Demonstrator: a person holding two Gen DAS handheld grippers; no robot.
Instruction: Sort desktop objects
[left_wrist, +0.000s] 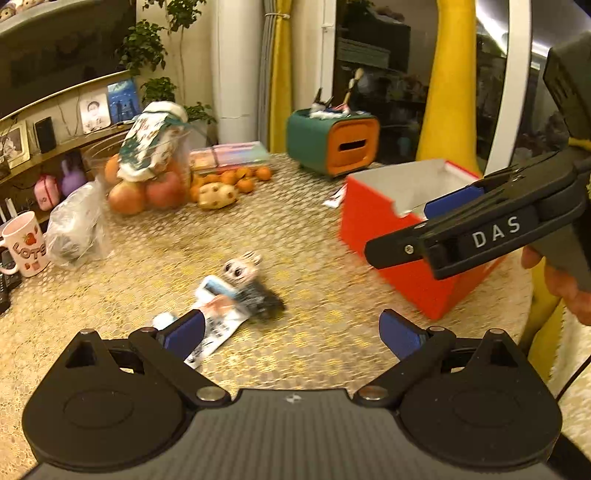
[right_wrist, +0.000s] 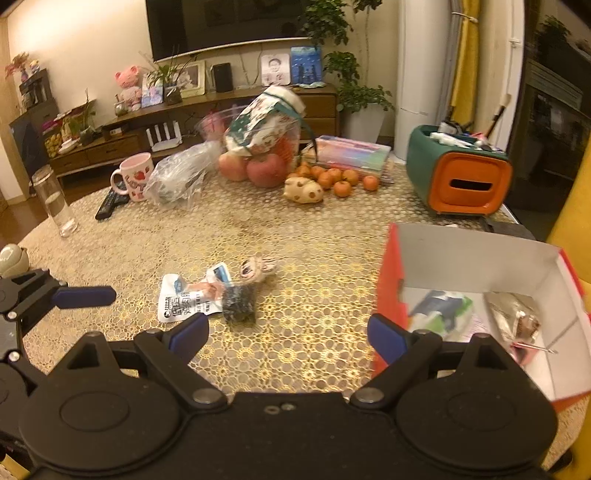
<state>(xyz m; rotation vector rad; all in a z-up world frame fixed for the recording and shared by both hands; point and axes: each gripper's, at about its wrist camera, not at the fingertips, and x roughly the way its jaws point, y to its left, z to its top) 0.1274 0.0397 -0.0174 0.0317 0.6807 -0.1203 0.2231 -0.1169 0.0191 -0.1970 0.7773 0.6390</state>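
Hovering above the table (right_wrist: 295, 236), your left gripper (left_wrist: 291, 332) and right gripper (right_wrist: 288, 332) both have fingers spread, empty. The white packet (right_wrist: 184, 299), dark pouch (right_wrist: 239, 304) and small figurine (right_wrist: 258, 267) lie clustered left of the red box (right_wrist: 388, 295).

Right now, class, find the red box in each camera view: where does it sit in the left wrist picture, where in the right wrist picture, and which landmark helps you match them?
Left wrist view: the red box sits right of centre, partly behind the right hand-held gripper.
Right wrist view: the red box fills the lower right, open top showing packets inside.
Shared landmark: the green and orange container stands on the table beyond the box.
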